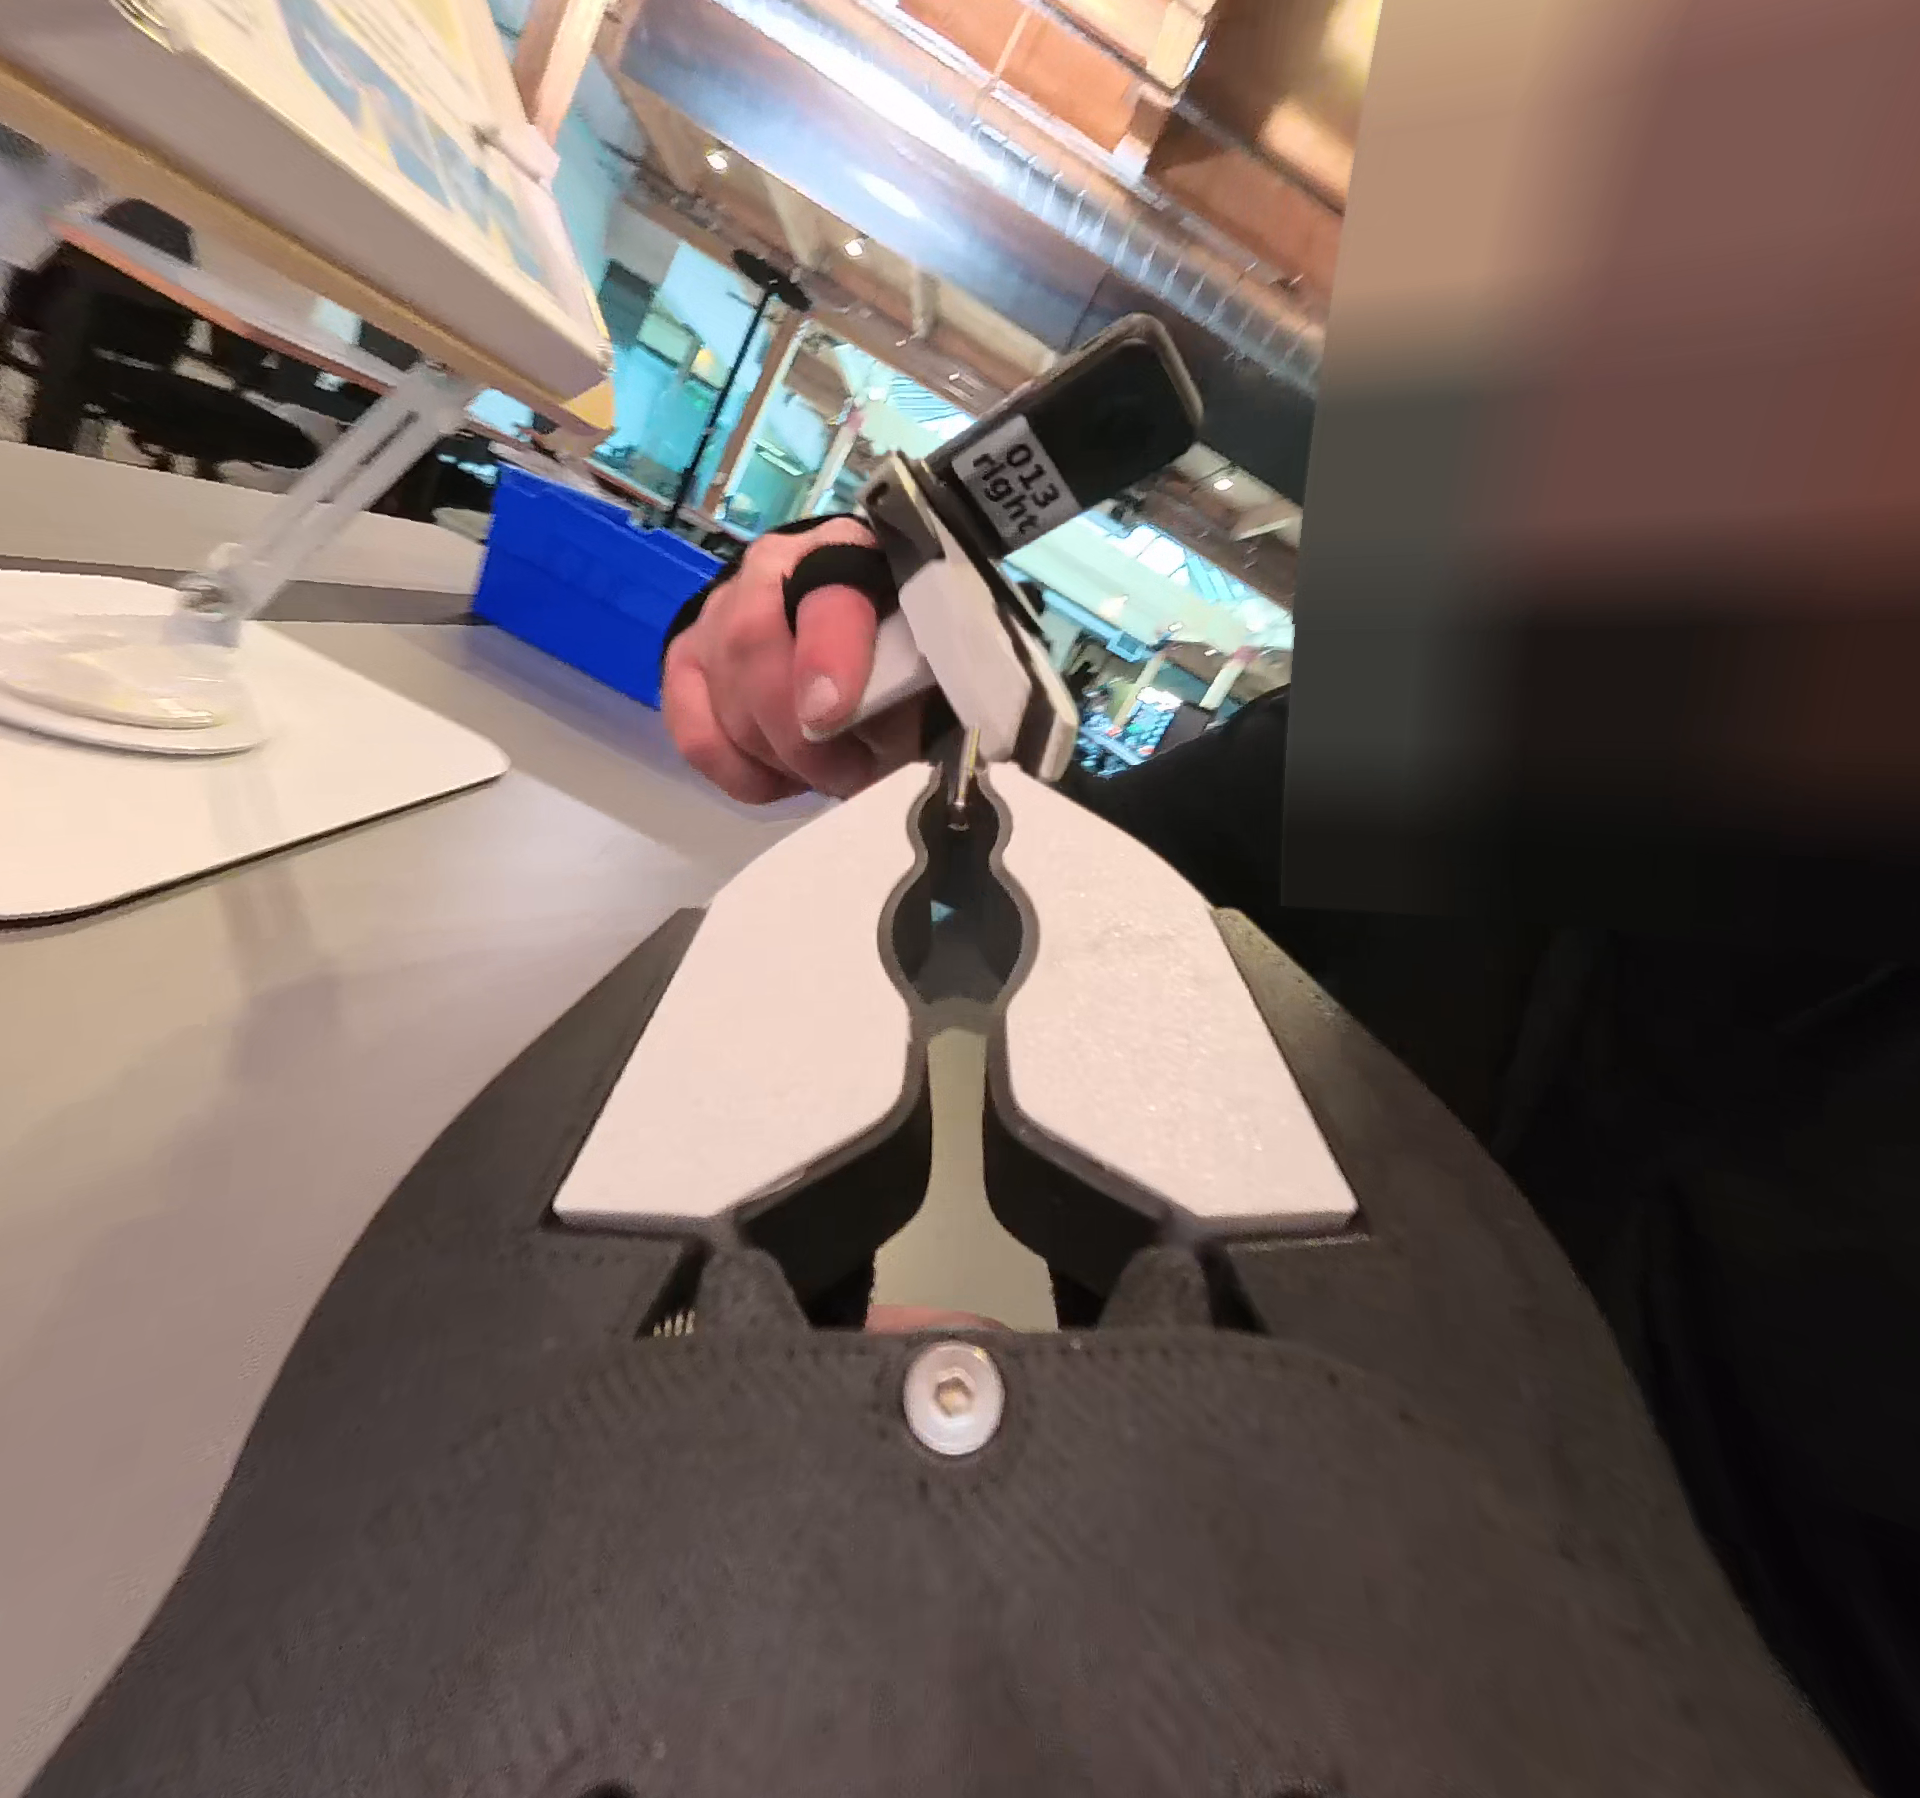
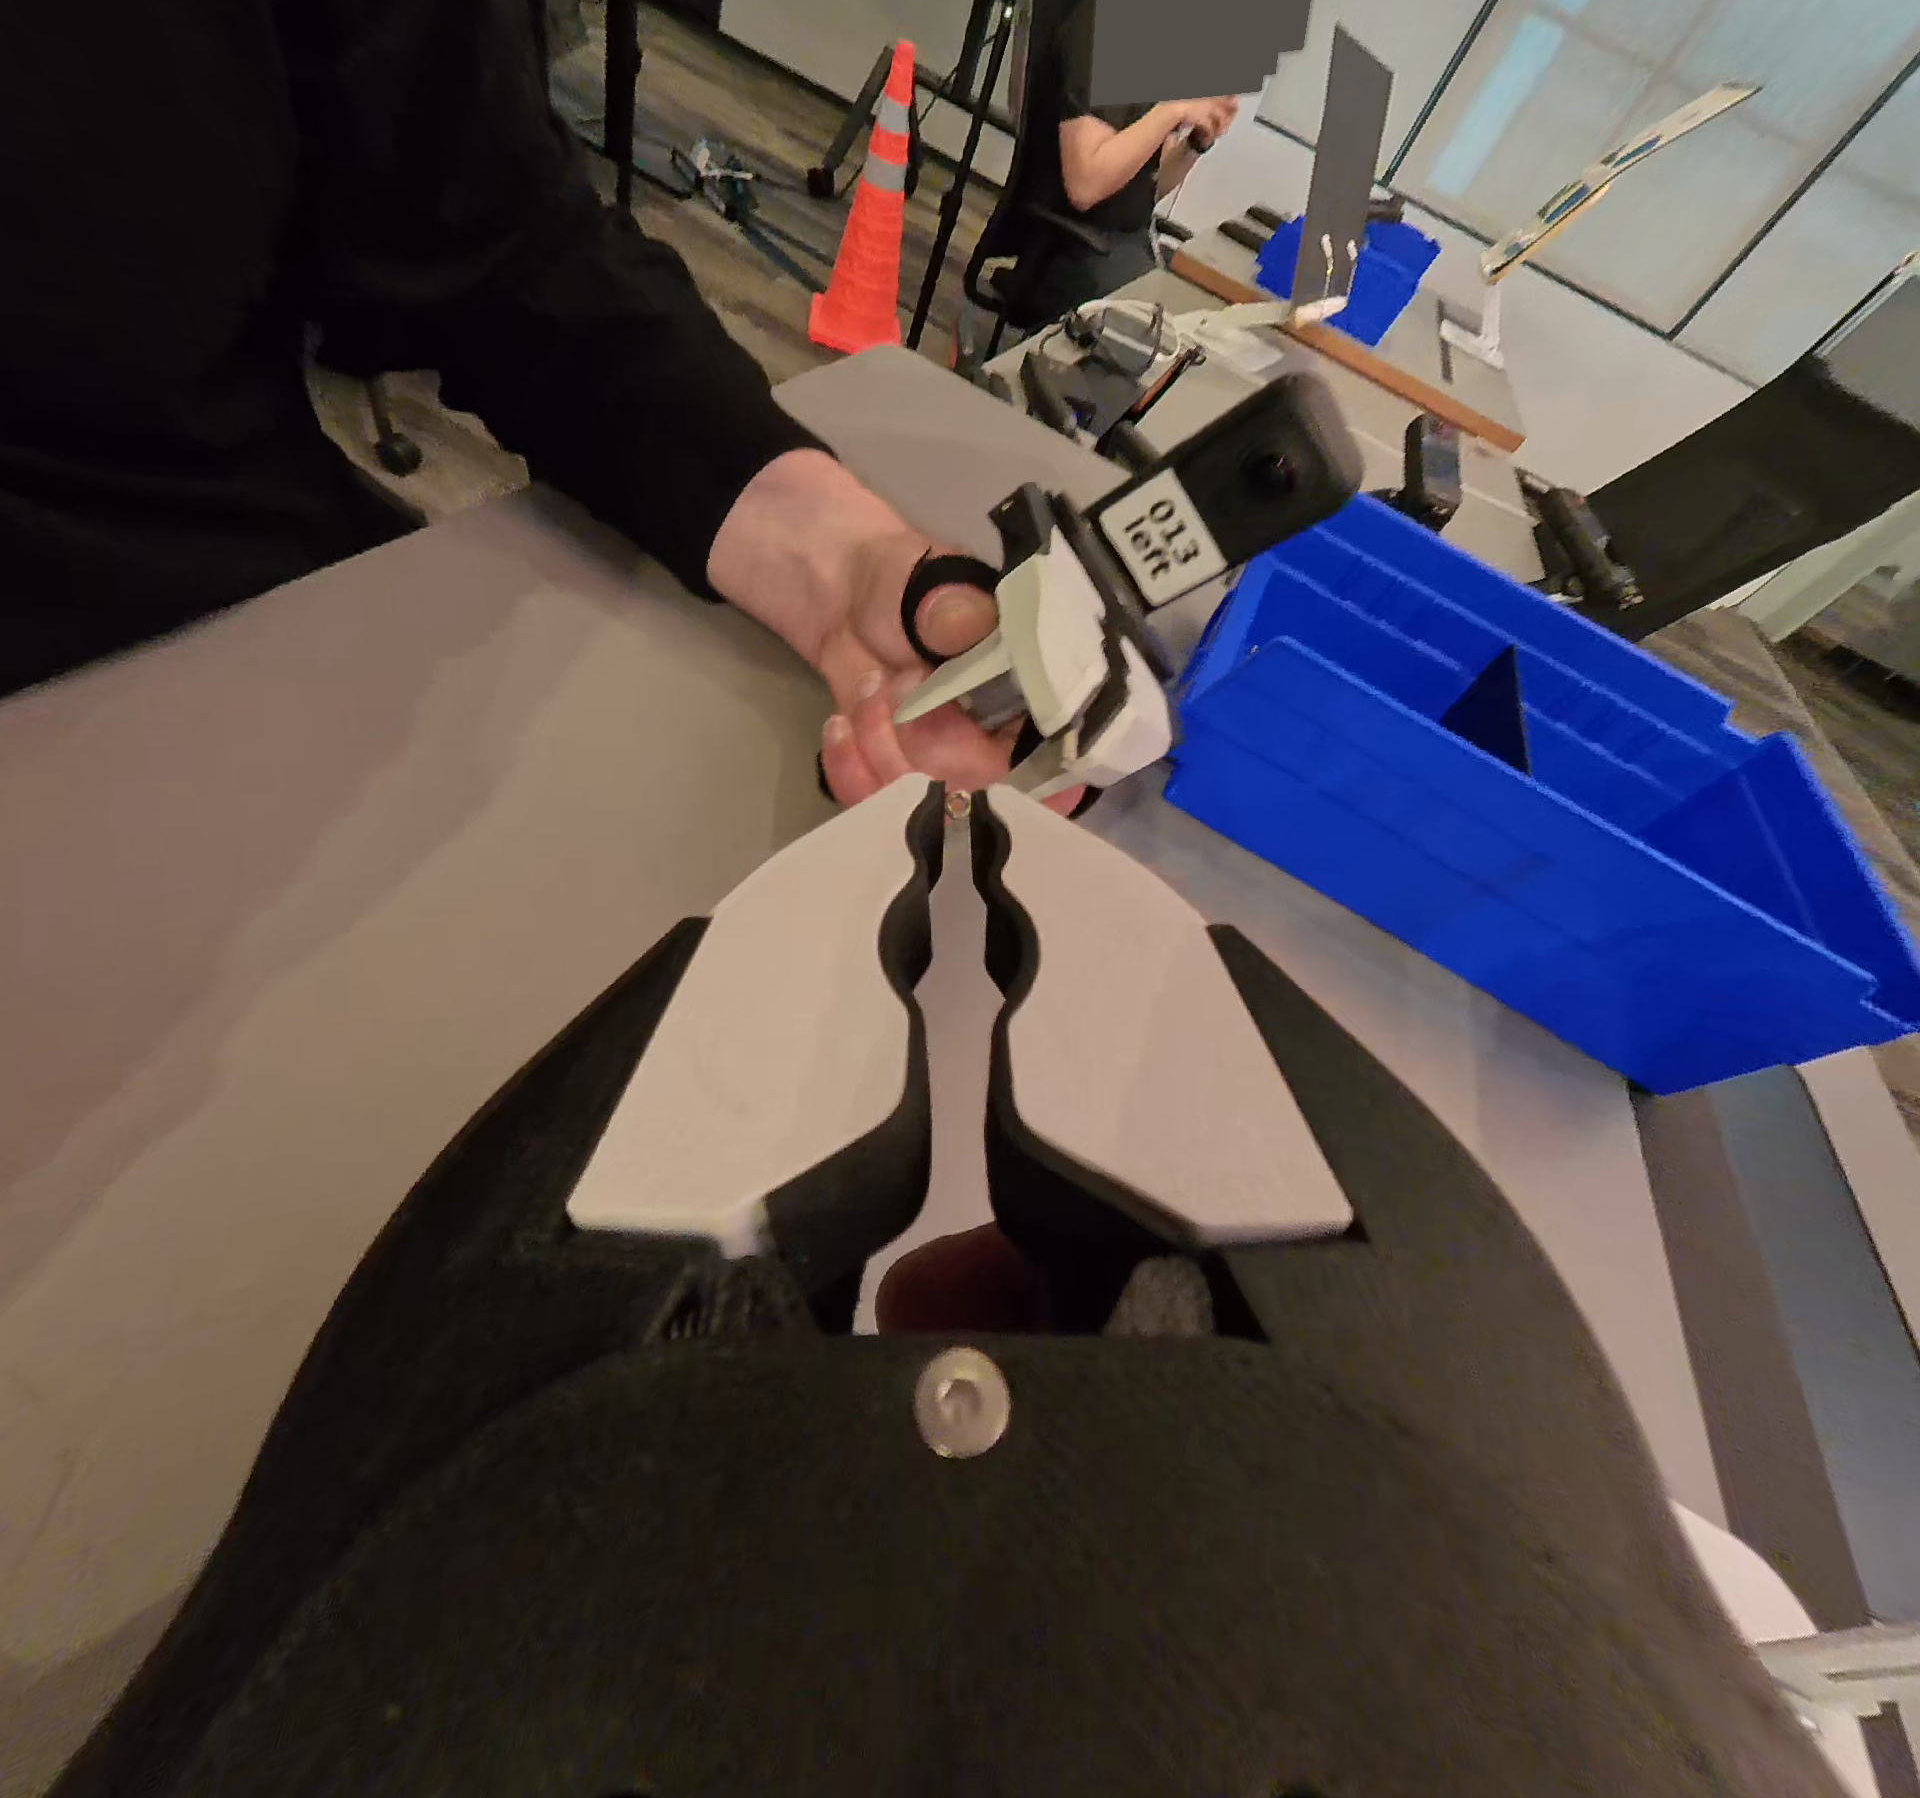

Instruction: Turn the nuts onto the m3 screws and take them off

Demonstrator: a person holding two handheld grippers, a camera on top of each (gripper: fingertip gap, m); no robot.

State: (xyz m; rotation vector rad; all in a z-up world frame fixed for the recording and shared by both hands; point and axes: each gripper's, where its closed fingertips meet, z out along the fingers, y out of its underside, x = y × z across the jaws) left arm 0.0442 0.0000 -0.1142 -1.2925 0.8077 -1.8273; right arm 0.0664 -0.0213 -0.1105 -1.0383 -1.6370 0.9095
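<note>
Grey table (image 2: 312,917) below. Screw (image 1: 964,780) pinched at left gripper (image 1: 958,818) tips, shank running straight ahead into right gripper (image 2: 957,806), closed on nut (image 2: 959,803).

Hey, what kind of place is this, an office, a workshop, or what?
Probably an open workshop or lab space. Exposed metal ductwork runs under the ceiling, blue parts bins sit on grey worktables, and an orange traffic cone stands on the floor beside tripod legs.

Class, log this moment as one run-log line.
phase: threading | left gripper: shut on screw | right gripper: shut on nut | both above table | blue bin beside
</note>
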